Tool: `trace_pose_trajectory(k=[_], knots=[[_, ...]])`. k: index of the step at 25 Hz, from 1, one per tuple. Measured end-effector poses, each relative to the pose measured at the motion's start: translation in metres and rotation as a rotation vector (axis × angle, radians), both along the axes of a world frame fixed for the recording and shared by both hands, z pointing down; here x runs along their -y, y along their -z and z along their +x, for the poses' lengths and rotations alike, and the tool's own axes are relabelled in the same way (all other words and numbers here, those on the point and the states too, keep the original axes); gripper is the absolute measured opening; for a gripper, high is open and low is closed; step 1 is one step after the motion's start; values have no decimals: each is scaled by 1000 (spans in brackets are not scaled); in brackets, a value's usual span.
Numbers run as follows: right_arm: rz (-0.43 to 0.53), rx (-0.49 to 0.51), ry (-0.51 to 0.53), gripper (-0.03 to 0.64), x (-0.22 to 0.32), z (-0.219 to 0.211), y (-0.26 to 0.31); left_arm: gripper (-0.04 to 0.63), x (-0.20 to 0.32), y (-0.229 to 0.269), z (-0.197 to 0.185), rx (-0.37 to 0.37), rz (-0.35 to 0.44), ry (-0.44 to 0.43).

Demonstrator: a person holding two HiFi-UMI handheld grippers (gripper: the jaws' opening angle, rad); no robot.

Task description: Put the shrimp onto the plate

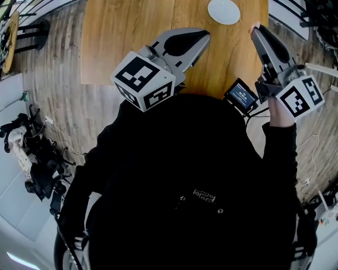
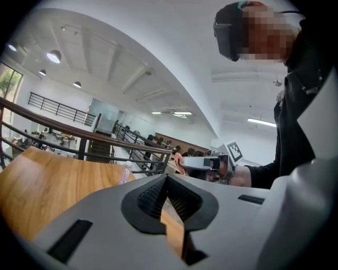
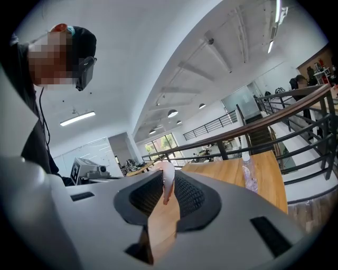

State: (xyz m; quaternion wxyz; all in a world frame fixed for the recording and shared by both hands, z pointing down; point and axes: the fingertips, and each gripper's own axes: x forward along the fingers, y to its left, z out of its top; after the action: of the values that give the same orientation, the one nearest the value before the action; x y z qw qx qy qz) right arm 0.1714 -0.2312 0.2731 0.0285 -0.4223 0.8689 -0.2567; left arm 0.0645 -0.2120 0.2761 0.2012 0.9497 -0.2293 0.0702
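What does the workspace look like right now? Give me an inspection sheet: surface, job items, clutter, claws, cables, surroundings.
Surface: wooden table, standing on a plank floor.
Job's things: white plate on the table's far part, nothing seen on it; shrimp not yet on the plate, held above the table.
Clutter: clear bottle, upright on the table.
Claws: left claw shut, nothing in it; right claw shut on the shrimp.
Cables: white cable loose on the floor at the left.
Surroundings: railing beyond the table; dark gear heaped on the floor at the left.
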Motion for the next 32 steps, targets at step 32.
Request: trace_pose_trajectory(k=[32], knots=[[-248, -203, -26, 77, 93, 55, -115, 3, 42, -62, -13, 1, -203, 55]])
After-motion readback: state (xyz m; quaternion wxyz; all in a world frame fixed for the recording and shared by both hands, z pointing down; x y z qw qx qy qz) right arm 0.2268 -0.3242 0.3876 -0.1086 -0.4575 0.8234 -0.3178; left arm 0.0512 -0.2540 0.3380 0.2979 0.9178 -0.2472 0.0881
